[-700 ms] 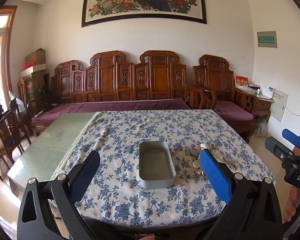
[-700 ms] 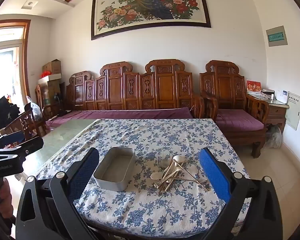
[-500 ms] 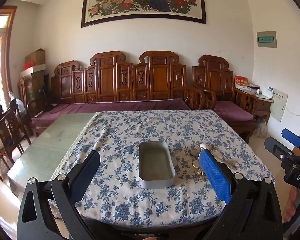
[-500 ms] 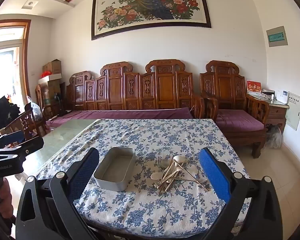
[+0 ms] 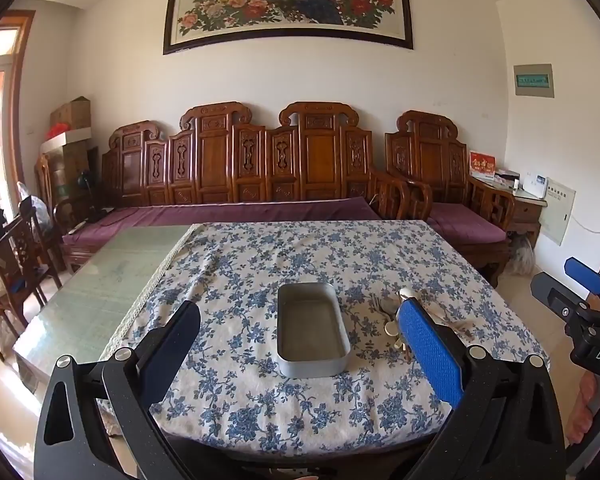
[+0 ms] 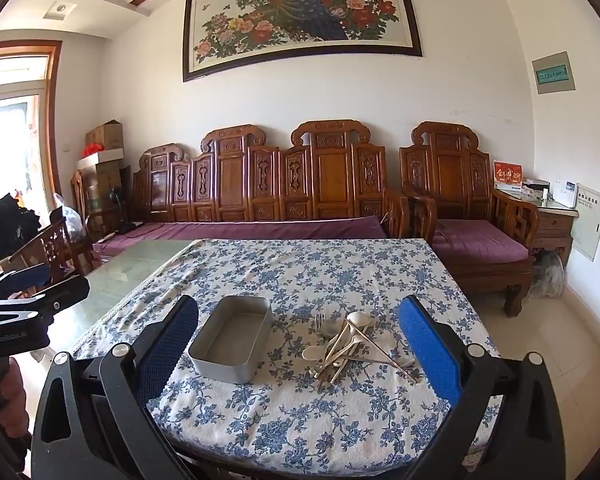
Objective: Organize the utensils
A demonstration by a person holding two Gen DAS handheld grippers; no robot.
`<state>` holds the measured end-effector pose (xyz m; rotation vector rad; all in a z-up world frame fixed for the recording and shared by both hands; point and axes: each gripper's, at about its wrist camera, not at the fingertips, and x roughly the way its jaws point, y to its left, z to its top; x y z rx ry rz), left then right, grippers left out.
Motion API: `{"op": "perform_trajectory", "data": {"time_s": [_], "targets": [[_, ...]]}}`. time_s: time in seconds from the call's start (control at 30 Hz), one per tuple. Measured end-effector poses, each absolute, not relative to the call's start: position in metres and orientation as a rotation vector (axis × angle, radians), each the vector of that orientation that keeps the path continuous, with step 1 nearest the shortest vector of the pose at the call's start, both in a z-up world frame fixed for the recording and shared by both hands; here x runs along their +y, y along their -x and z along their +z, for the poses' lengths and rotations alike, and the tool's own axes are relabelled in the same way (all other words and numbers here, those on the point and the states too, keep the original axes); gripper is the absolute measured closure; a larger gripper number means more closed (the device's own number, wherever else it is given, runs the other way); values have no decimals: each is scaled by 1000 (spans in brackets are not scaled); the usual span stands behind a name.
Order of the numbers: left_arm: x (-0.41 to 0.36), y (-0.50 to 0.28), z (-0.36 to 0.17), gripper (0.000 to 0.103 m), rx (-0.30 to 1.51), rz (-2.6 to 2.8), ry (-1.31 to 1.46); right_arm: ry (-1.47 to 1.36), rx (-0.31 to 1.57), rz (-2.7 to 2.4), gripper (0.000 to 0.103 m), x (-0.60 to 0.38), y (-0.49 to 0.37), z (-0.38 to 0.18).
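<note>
Two readable labels: "DAS" on my right gripper [image 5: 580, 292] at right edge, "GenRobot.AI" on my left gripper [image 6: 32, 284] at left edge. Both spread apart, holding nothing; utensils [image 6: 348, 344] heaped right of tray [image 6: 232, 338], centre tabletop [image 6: 340, 432].

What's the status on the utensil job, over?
Left gripper open, right gripper open, both short of the table. Utensil pile untouched beside the metal tray, which holds nothing. Nothing in the way.
</note>
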<state>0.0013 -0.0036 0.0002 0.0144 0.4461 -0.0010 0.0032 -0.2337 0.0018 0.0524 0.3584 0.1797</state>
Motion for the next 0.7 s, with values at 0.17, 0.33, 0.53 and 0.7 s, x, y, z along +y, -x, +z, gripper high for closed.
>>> {"op": "perform_trajectory", "data": {"time_s": [0.17,0.33,0.53,0.7], "targets": [[-4,-1,0,6,446,-1,-12,-53,358,179,2,-234,-3,2],[-3,-1,1,6,444,-2,-12,-54,357,180,2,-234,-3,3],[-2,-1,1,6,444,-2,-10,-54,357,180,2,-234,-2,3],[-4,0,8,6,439,-5,-12,-55,356,180,2,-234,-2,3]]}}
